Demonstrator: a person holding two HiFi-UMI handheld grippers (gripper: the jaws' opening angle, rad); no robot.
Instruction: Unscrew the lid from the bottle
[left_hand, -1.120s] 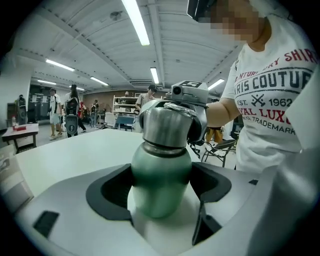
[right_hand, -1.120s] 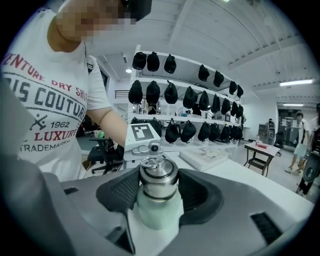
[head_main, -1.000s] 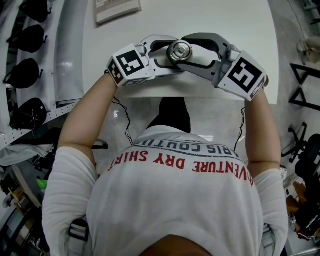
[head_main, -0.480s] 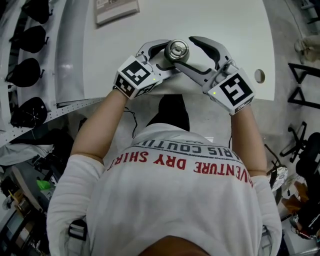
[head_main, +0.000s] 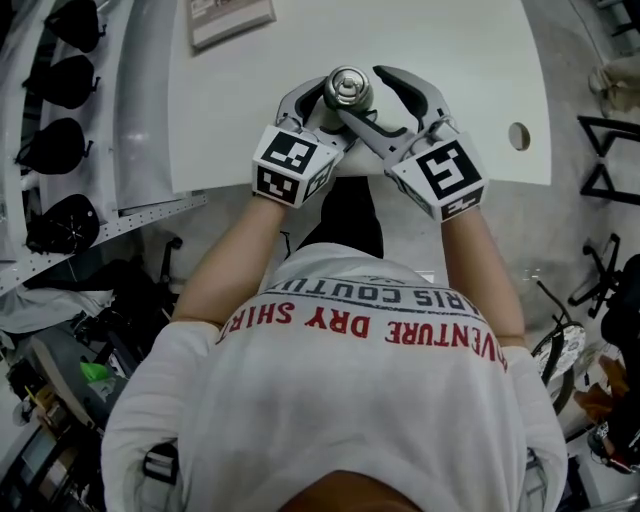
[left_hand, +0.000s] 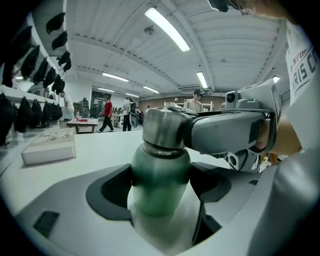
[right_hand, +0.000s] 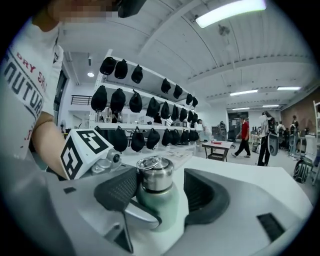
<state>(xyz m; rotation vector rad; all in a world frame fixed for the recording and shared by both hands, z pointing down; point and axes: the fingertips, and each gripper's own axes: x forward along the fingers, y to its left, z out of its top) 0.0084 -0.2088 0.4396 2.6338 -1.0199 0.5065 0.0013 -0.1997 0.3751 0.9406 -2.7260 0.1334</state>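
White surface (head_main: 460, 60), frame top: my left fingers (left_hand: 110, 192) clamp bottle (left_hand: 160, 180) steady; right fingers (right_hand: 202, 192) just opened around lid (right_hand: 155, 175), probably regripping.

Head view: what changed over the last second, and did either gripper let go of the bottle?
Both wrists swung in toward each other, so the grippers now point away from the person. The right gripper has just been opening its jaws; the lid sits between them, not clamped. The left gripper stays shut on the bottle, which stays upright on the table.
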